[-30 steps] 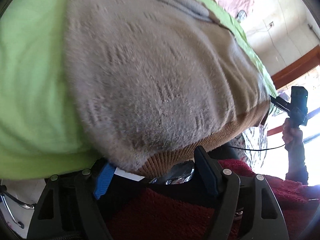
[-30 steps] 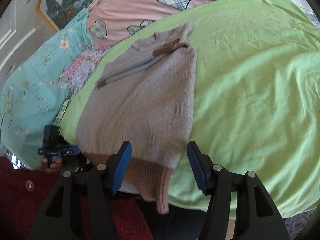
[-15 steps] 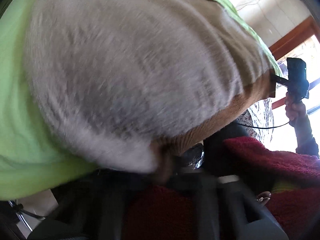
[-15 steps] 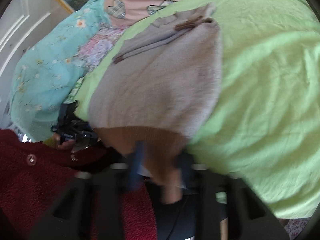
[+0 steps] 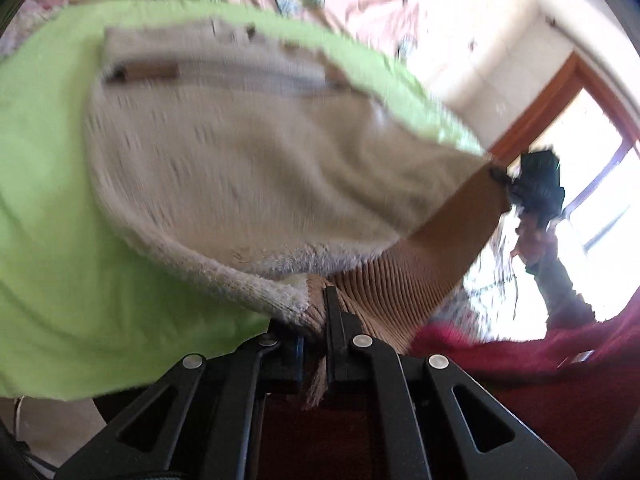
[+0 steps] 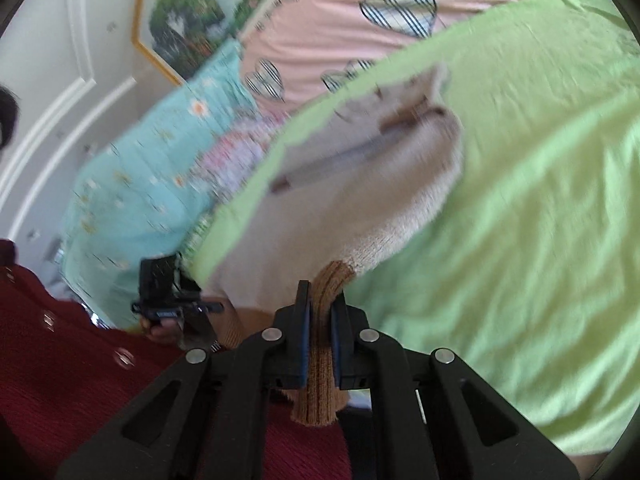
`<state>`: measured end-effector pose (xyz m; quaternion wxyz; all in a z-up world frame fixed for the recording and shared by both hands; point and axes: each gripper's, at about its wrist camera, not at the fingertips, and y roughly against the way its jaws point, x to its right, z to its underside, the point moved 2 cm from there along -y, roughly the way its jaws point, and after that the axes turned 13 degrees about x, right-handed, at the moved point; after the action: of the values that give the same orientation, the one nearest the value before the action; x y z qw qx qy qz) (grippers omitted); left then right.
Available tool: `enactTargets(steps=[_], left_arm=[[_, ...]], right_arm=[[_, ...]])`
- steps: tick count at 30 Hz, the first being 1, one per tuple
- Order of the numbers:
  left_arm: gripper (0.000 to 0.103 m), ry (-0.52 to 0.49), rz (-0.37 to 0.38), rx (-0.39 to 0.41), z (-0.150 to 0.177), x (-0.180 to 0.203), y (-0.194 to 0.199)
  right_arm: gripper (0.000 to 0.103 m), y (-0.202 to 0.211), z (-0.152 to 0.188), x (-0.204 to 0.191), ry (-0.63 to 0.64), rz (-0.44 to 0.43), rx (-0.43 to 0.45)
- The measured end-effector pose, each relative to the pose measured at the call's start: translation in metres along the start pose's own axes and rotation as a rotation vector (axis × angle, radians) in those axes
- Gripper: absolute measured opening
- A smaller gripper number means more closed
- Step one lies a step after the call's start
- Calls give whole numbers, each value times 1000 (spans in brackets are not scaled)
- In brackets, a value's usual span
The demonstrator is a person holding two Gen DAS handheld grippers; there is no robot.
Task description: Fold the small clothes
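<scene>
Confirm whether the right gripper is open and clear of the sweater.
No: the right gripper is shut on the sweater's brown ribbed hem.

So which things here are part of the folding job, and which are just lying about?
In the job:
beige sweater, its brown ribbed hem clamped by both
left gripper
right gripper
green sheet it lies on

Lying about:
pink heart-print bedding
blue floral quilt
framed picture

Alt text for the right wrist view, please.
The right gripper is shut on the brown ribbed hem of a beige sweater lying on a green sheet. The left gripper shows at far left. The image is motion-blurred.
</scene>
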<state>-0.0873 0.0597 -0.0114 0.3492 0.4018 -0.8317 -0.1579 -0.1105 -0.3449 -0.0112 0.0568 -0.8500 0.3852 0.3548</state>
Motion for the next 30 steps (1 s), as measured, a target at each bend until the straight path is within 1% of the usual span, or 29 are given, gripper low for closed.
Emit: enactTargets(steps=[4, 6, 9, 11, 13, 18, 21, 24, 27, 30], left_arm=[[5, 47, 8, 185, -41, -2, 29], [5, 79, 4, 281, -63, -13, 41], [5, 122, -13, 365, -89, -30, 46], [5, 142, -24, 403, -105, -40, 46], [5, 148, -49, 435, -121, -51, 40], [5, 124, -108, 461, -160, -72, 24], [5, 121, -124, 481, -189, -83, 15], [5, 122, -143, 488, -211, -91, 2], [5, 140, -168, 475, -234, -110, -21], [5, 161, -202, 440, -247, -129, -48]], right_arm=[[9, -10, -27, -3, -31, -49, 104], [9, -17, -43, -2, -38, -64, 149], [9, -35, -67, 2, -40, -65, 203], [9, -49, -82, 7, -54, -68, 233], [9, -66, -96, 11, -58, -46, 243], [9, -105, -133, 24, -78, 21, 247], [9, -128, -155, 29, -76, 61, 251], [9, -149, -176, 35, -72, 99, 262], [9, -171, -193, 47, -79, 143, 262], [9, -195, -203, 61, -72, 203, 247]])
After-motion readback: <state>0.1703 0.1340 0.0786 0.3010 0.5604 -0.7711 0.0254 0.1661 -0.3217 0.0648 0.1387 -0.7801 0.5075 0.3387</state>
